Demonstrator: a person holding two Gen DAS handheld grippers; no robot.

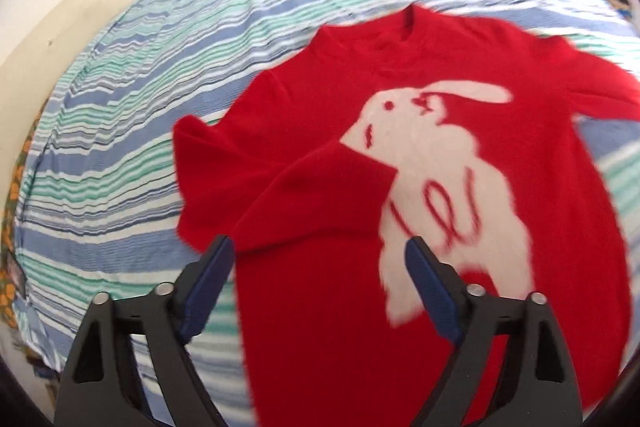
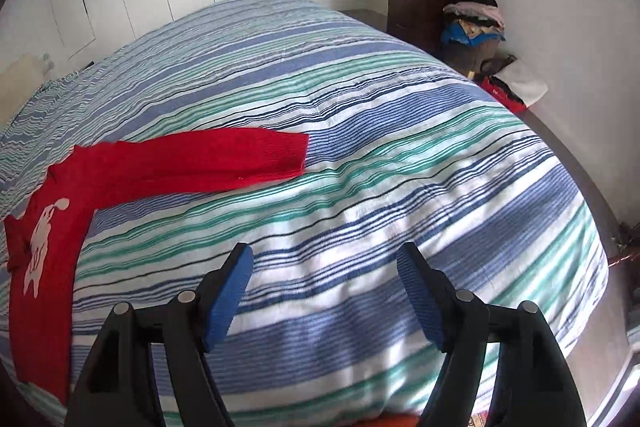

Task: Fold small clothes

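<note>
Both your tongs hang spread and empty over one red knitted sweater laid flat on the striped bed.

Your left tongs (image 1: 320, 259) stand wide with nothing pinched, right above the small red knitted sweater with a white rabbit motif (image 1: 432, 163); one sleeve (image 1: 280, 183) already lies folded across the chest just ahead of the pads, likely the first fold. Your right tongs (image 2: 324, 275) are spread too, gripping nothing, over bare blue, green and white striped bedcover (image 2: 360, 131). The other sleeve (image 2: 192, 161) stretches flat, ahead and left of them, probably smoothed out for folding next. Count: one sweater, two sleeves, one folded, one straight. Far ahead to the right sits one heap of assorted clothes (image 2: 474, 23).
</note>
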